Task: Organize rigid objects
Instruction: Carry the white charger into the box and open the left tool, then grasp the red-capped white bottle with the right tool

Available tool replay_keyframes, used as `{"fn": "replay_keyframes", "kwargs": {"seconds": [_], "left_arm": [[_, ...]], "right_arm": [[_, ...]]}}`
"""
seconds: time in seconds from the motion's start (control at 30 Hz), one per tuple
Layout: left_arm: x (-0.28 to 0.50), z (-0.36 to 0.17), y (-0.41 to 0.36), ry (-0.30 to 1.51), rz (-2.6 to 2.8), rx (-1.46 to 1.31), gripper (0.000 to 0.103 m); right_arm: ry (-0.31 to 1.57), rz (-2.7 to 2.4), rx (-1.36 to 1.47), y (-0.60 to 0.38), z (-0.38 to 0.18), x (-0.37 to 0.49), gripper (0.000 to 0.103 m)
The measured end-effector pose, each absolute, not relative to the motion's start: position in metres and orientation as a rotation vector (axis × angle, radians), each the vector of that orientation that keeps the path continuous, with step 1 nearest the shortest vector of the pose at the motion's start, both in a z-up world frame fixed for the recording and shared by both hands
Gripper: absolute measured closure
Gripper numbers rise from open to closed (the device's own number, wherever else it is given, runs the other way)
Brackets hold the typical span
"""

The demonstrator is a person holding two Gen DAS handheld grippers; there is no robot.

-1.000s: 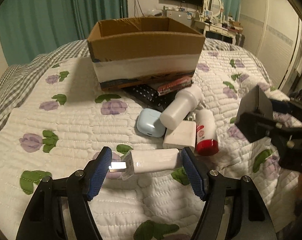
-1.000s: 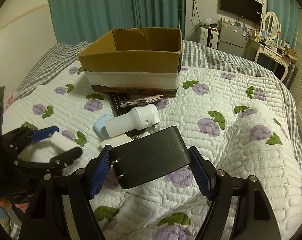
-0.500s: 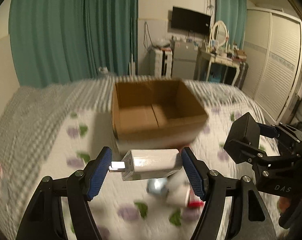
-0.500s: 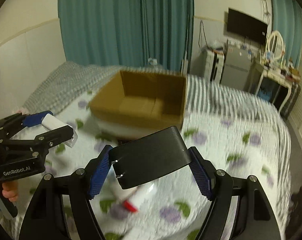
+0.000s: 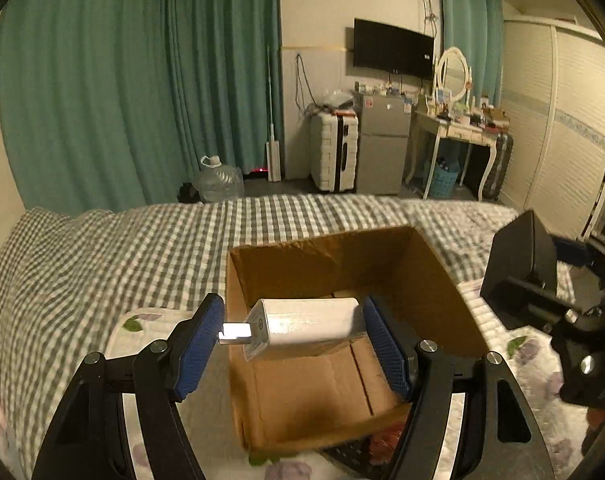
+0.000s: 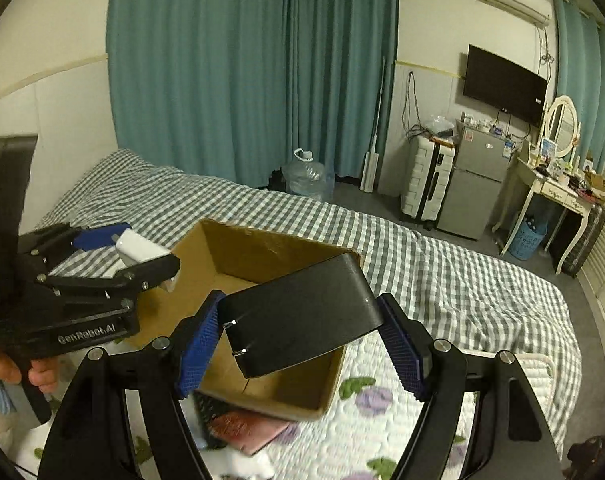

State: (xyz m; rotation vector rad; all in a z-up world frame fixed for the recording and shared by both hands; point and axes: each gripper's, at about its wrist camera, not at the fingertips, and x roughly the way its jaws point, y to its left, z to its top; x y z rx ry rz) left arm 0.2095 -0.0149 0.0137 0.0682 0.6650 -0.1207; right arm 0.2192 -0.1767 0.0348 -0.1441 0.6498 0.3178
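So the white charger block point(image 5: 308, 326) with its metal plug sticking out to the left is clamped lengthwise between the blue pads of the left gripper point(image 5: 292, 338), plug tip right up against the left pad and the block's flat end against the right one. It's held up in the air over the open cardboard box point(image 5: 442, 280), roughly above the box's left half, not touching the cardboard. The right gripper point(image 6: 302, 340) is doing the same kind of thing with a black rectangular case point(image 6: 298, 312), squeezed by its short ends between the pads and tilted so the right end sits higher; it hangs over the near right part of the same box point(image 6: 262, 248). In the right wrist view you can see the left tool off to the left edge with the white block point(image 6: 138, 250) poking past its fingers, over the box's left rim, and a bit of a hand point(image 6: 6, 368) on the handle. Box floor looks bare as far as I can see, just the bottom flaps. The box sits on a bed with a white quilt point(image 6: 382, 440) printed with purple flowers, checked grey bedding point(image 5: 102, 248) toward the far edge. Poking out from under the box's near edge there's a reddish flat thing point(image 6: 246, 428) and something dark with dots, too blurry to call. Behind it all, teal curtains point(image 5: 142, 80), a water jug point(image 5: 218, 180) on the floor, a white suitcase point(image 5: 334, 152).
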Motion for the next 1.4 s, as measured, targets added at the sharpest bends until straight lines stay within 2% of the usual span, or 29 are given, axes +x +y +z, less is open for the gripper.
{"fn": "replay_keyframes", "kwargs": {"seconds": [0.3,0.47,0.8,0.83,0.9,1.13,1.4], "left_arm": [[0.237,-0.022,-0.019,0.674,-0.131,0.06,0.028],[0.235,-0.017,-0.005,0.667,-0.129,-0.02,0.027],[0.233,-0.007,0.004,0.646,-0.1,0.008,0.027],[0.231,-0.008,0.004,0.647,-0.098,0.011,0.027],[0.23,-0.008,0.006,0.656,-0.089,0.011,0.027],[0.197,0.021,0.01,0.636,-0.071,-0.008,0.027],[0.123,0.069,0.008,0.609,-0.045,0.02,0.026]], "right_arm": [[0.717,0.329,-0.13,-0.182,-0.005,0.254,0.028],[0.713,0.319,-0.122,-0.182,-0.006,0.253,0.028],[0.727,0.319,-0.13,-0.16,-0.014,0.277,0.025],[0.699,0.297,-0.121,-0.162,-0.012,0.274,0.018],[0.677,0.282,-0.108,-0.167,-0.005,0.27,0.013],[0.649,0.233,-0.105,-0.181,0.034,0.231,0.013],[0.586,0.187,-0.162,-0.188,0.099,0.135,0.013]]}}
